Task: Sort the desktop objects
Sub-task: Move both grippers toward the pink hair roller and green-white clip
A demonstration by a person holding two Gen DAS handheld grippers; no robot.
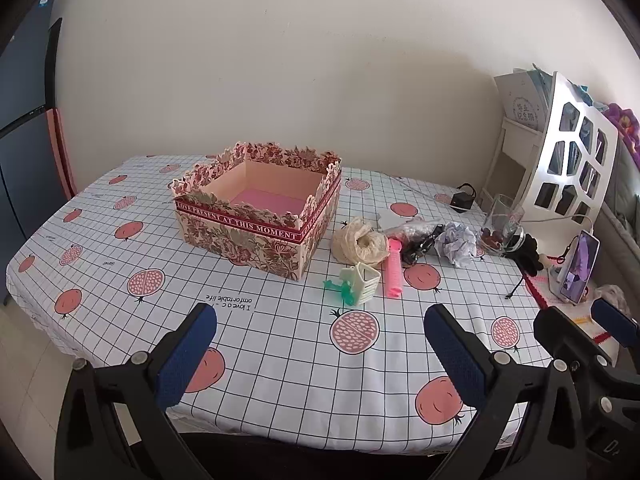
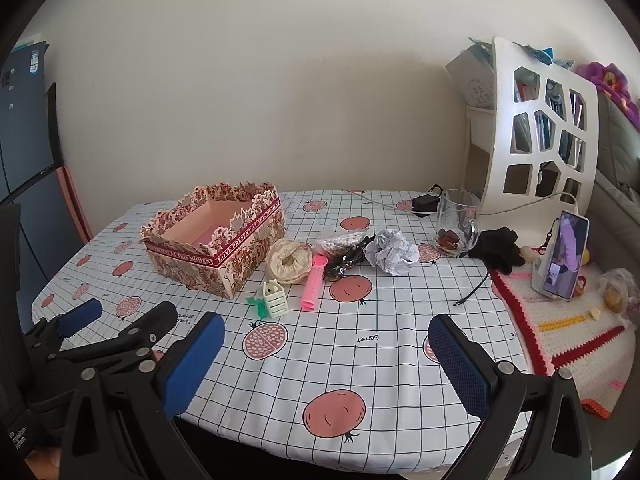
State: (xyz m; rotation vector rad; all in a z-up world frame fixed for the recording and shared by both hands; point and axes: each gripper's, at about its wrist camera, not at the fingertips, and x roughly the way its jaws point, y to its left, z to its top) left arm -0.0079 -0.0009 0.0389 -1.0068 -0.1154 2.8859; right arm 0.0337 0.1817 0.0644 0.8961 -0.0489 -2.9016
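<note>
Both grippers hover over the near table edge, left gripper (image 1: 320,352) and right gripper (image 2: 326,360) spread wide, nothing between the pads. Ahead of them the clutter is bunched tight: green clip (image 1: 340,290) touching the pale holder (image 1: 366,282), pink roller (image 1: 394,272) against the twine ball (image 1: 360,246). A careless grab could drag neighbours. The floral box (image 1: 260,224) sits beyond the left jaws, open-topped.

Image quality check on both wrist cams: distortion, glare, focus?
Left wrist: strong fisheye bend, dark corners, box sharp, soft daylight, shelf washed out. Right wrist: same bend, glass and paper ball crisp, shelf overexposed.
</note>
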